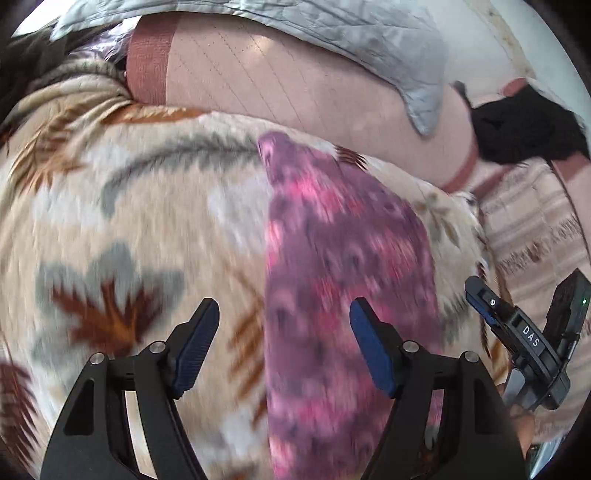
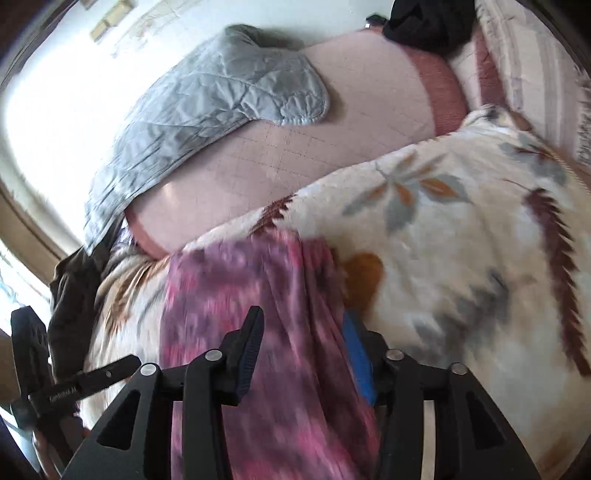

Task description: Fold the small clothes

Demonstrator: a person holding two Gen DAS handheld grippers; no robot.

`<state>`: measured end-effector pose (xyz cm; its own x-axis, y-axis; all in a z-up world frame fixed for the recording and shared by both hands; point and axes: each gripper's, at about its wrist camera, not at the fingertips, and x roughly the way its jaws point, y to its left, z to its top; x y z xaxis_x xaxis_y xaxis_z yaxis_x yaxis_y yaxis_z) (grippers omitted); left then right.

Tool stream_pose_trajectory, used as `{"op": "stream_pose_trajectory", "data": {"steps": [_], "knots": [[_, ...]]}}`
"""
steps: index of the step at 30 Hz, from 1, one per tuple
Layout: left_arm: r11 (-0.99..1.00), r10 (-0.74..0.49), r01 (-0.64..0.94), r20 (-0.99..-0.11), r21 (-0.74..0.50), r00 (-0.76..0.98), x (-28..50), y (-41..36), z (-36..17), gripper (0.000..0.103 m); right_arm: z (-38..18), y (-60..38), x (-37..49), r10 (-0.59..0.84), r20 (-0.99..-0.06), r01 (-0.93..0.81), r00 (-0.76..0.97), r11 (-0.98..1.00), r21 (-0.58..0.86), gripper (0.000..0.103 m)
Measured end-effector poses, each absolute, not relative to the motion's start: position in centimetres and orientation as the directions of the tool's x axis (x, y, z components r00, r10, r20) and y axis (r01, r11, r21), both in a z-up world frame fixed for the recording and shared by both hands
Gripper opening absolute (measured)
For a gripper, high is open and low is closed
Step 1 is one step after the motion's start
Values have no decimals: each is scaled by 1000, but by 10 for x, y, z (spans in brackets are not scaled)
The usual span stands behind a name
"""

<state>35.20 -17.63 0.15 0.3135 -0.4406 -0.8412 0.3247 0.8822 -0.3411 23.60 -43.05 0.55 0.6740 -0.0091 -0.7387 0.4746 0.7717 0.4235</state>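
The small garment (image 1: 343,266) is mottled purple and mauve with hot-pink blotches, a tie-dye-like print blurred in both views. Under it, the fleece blanket (image 1: 147,229) is cream with grey feathery leaves, rust-brown and orange sprigs, and dark maroon fronds. Beyond the blanket, the bed cover (image 1: 280,85) is pale pink, quilted in thin diagonal lines, with a darker rose band (image 1: 147,70) along its edge. On that cover lies a light grey-blue quilted throw (image 1: 369,33). Farther from the blanket sits a black cloth (image 1: 524,125). The left gripper (image 1: 284,317) is black with dark blue fingers (image 1: 199,343); the right gripper (image 2: 303,332) is black, one finger pad (image 2: 356,354) brighter blue.
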Motion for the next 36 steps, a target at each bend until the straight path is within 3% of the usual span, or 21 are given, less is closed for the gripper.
{"op": "stream_pose_trajectory", "data": {"steps": [6,8,9,12,16,20,23,25,27,29,30,31,36], "knots": [[892,-418,320,-853,-320,313,398,-204,-14,73,-35,-442,319,22,-816,509,578,772,381,48],[899,-406,307,-856,-311,321,406,-207,-21,73,-34,-436,333,-22,-814,478,580,819,318,28],[907,-390,295,-862,-300,323,413,-210,-29,75,-32,-433,336,-64,-812,471,580,839,270,11],[903,-404,282,-866,-325,295,423,-214,-54,86,-55,-438,344,-102,-858,505,503,840,197,12],[888,-444,259,-854,-380,271,423,-202,-43,84,-33,-447,324,-63,-809,498,585,815,297,23],[848,-530,215,-796,-485,293,395,-165,-31,84,-23,-440,285,188,-662,298,725,782,548,24],[873,-487,197,-829,-447,275,373,-163,-50,85,-49,-422,281,94,-789,337,607,869,362,21],[888,-453,235,-835,-394,312,361,-170,-52,85,-40,-417,274,30,-782,344,622,887,308,22],[902,-413,272,-855,-335,315,354,-173,-41,84,-26,-423,263,-46,-794,423,606,864,273,30],[876,-466,289,-831,-386,304,351,-167,-29,84,-20,-439,243,-3,-763,439,646,820,368,43],[869,-481,291,-822,-401,303,350,-165,-24,84,-22,-449,232,26,-757,456,653,785,420,59],[860,-498,291,-813,-419,300,349,-161,-22,84,-26,-455,226,48,-760,464,648,767,444,68],[745,-652,296,-746,-598,132,345,-171,-42,84,-59,-456,217,211,-749,428,628,710,559,69]]}}
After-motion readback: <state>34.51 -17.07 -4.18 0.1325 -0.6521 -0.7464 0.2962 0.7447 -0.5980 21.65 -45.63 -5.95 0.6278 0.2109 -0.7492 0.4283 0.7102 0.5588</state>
